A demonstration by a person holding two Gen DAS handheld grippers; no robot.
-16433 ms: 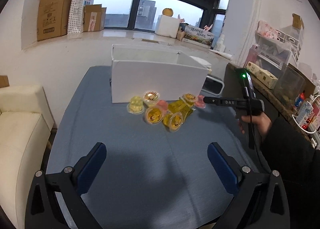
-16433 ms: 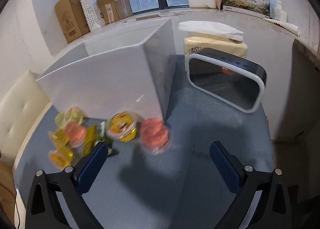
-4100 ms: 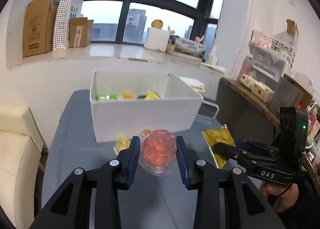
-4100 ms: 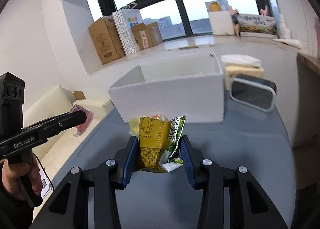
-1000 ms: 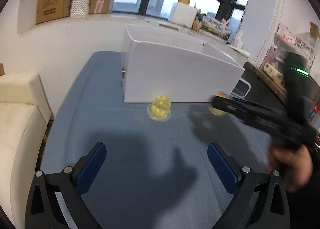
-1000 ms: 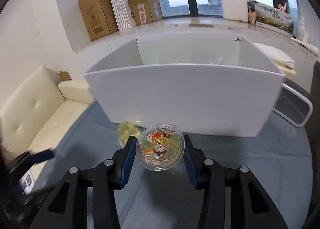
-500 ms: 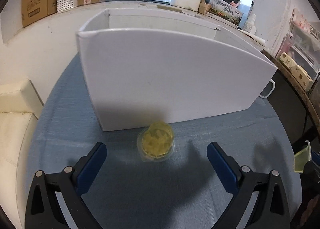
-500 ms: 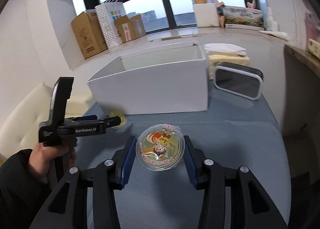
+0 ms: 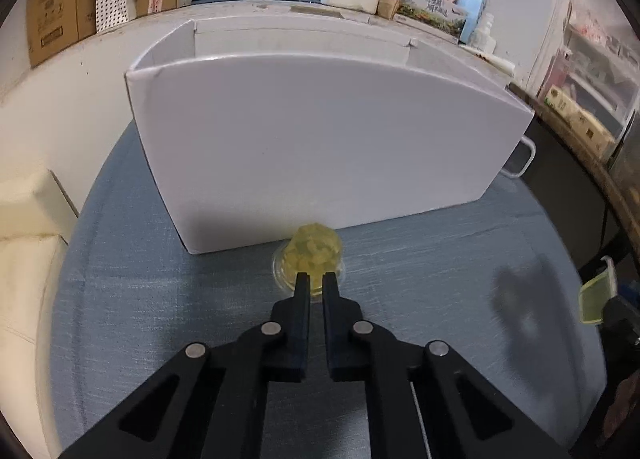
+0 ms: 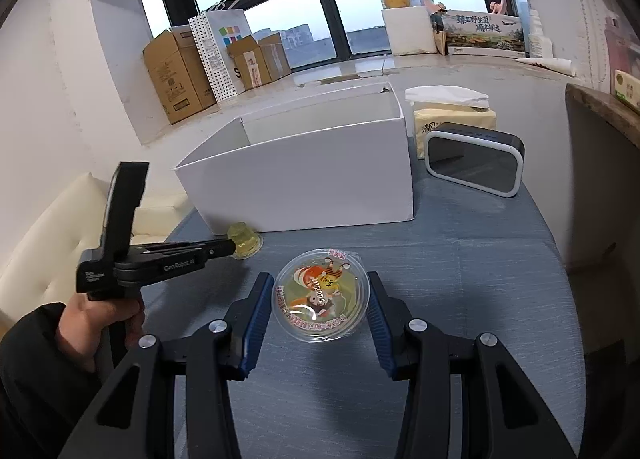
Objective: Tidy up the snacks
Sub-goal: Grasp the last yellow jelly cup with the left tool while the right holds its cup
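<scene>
A yellow jelly cup [image 9: 312, 255] stands on the blue table just in front of the white box [image 9: 320, 147]. My left gripper [image 9: 316, 283] has its jaws nearly closed, with the fingertips at the cup's near rim; whether they pinch the rim I cannot tell. In the right wrist view the same cup [image 10: 242, 243] sits at the left gripper's tip [image 10: 228, 247] by the white box [image 10: 304, 179]. My right gripper [image 10: 320, 305] is shut on a round jelly cup with a cartoon lid [image 10: 320, 301], held above the table.
A black and white speaker [image 10: 474, 163] and a tissue pack [image 10: 452, 115] stand right of the box. Cardboard boxes [image 10: 180, 71] line the window sill. A cream sofa [image 9: 24, 239] is left of the table. The table edge [image 10: 560, 251] lies at right.
My left gripper has closed from wide open and moved up to the yellow cup. My right gripper still holds the cartoon-lid cup, little changed from half a second ago.
</scene>
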